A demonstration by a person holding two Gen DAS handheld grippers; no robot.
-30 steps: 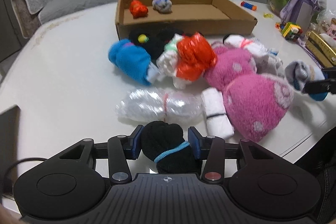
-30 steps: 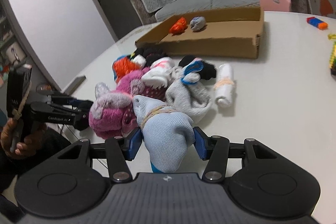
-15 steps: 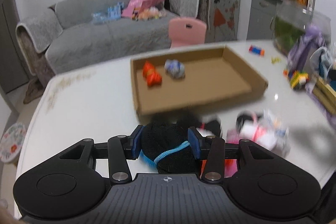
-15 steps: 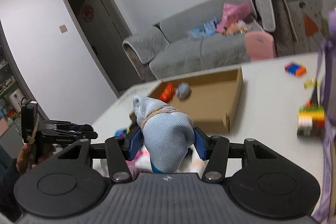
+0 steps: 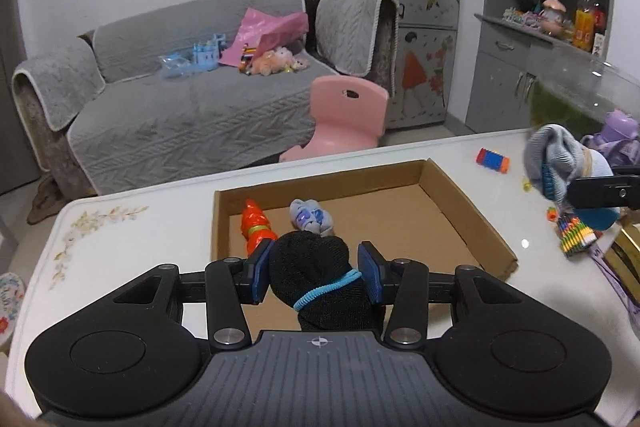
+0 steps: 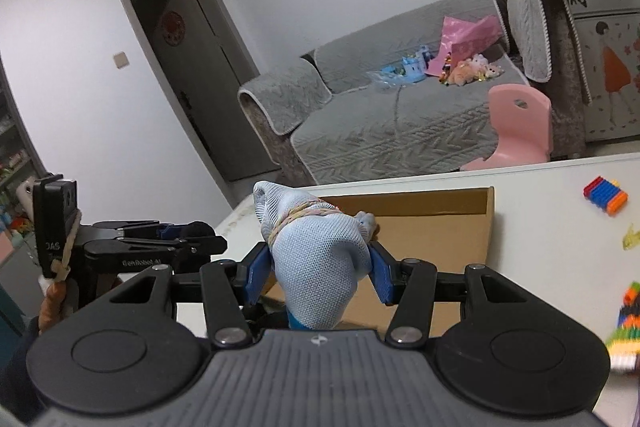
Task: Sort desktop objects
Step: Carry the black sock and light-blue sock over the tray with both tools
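My left gripper (image 5: 313,277) is shut on a rolled black sock bundle (image 5: 316,279) bound with a blue band, held above the near edge of the shallow cardboard box (image 5: 464,203). An orange-red bundle (image 5: 258,227) and a grey-blue bundle (image 5: 310,217) lie in the box's left part. My right gripper (image 6: 320,271) is shut on a light blue sock bundle (image 6: 316,259) tied with a rubber band, raised over the box (image 6: 432,223). That bundle (image 5: 560,163) also shows at the right edge of the left wrist view. The left gripper (image 6: 180,239) appears at the left of the right wrist view.
Toy bricks (image 5: 493,160) and a multicoloured block stack (image 5: 576,234) lie on the white table (image 5: 132,227) right of the box. A purple bottle (image 5: 616,135) stands at the far right. A pink chair (image 5: 344,115) and a grey sofa (image 5: 192,115) stand beyond the table.
Both grippers rose and moved forward from the pile of bundles toward the cardboard box, each keeping its bundle. The pile has dropped out of view below them.
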